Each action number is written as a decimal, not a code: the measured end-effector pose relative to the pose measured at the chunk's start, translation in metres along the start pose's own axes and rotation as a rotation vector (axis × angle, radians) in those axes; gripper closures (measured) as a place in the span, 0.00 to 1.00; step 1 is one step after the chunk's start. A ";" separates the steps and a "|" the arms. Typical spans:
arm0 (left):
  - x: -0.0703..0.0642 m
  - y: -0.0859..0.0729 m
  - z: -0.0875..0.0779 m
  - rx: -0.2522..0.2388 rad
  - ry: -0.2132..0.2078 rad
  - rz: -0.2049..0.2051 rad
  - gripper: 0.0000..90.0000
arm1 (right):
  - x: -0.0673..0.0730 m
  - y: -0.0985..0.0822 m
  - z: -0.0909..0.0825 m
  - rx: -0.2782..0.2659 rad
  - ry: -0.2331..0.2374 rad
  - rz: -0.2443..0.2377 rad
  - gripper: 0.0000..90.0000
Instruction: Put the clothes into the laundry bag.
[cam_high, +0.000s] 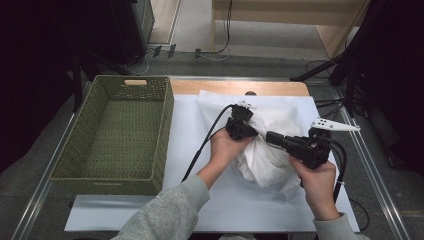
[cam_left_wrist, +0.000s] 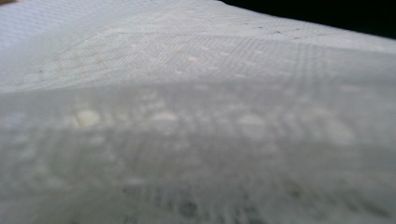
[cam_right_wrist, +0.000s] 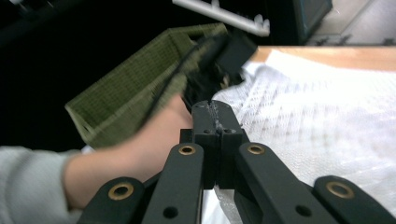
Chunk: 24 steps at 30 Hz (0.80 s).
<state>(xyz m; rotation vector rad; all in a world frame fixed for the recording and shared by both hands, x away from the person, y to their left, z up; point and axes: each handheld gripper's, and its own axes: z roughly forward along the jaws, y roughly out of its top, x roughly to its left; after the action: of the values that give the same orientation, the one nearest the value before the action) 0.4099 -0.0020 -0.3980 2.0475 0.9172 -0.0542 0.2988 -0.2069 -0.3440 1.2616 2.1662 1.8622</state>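
Nearest, gripped in the right hand (cam_high: 315, 177) by the table's front edge: the right gripper (cam_high: 267, 136), levelled leftward at the white cloth (cam_high: 270, 160). Seen along its own view, showed both black jaws of the right gripper (cam_right_wrist: 215, 109) pressed together, tip beside the cloth (cam_right_wrist: 317, 116); could not tell whether any fold was caught between them. Just beyond, met the left hand (cam_high: 225, 147), wrapped round the left gripper (cam_high: 244, 114) and pushed against the cloth's left side, nose aimed away from the person. Looked straight into weave in the left gripper view, cloth (cam_left_wrist: 198, 93) up against the lens, jaws themselves hidden; took them for closed, with no telling what, if anything, was pinched. Lay crumpled in a heap, that cloth, right of centre on the white sheet (cam_high: 190, 130) covering the table (cam_high: 240, 88). Farther left, stood the green woven basket (cam_high: 167, 130), apart from the cloth, blurred behind the left hand (cam_right_wrist: 140, 149) in the right gripper view (cam_right_wrist: 140, 79).
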 end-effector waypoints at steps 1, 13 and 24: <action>0.001 0.000 -0.003 0.012 -0.004 0.001 1.00 | -0.001 -0.002 0.002 0.010 -0.011 -0.006 1.00; -0.013 -0.015 -0.050 0.020 -0.078 0.145 0.92 | -0.015 -0.018 0.020 0.113 -0.105 -0.032 1.00; -0.026 -0.044 -0.095 0.020 -0.169 0.165 0.48 | -0.023 -0.020 0.022 0.130 -0.098 -0.004 1.00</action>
<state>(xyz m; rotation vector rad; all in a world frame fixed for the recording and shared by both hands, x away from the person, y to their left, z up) 0.3369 0.0673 -0.3602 2.0943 0.6437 -0.1455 0.3138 -0.2012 -0.3782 1.3389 2.2684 1.6438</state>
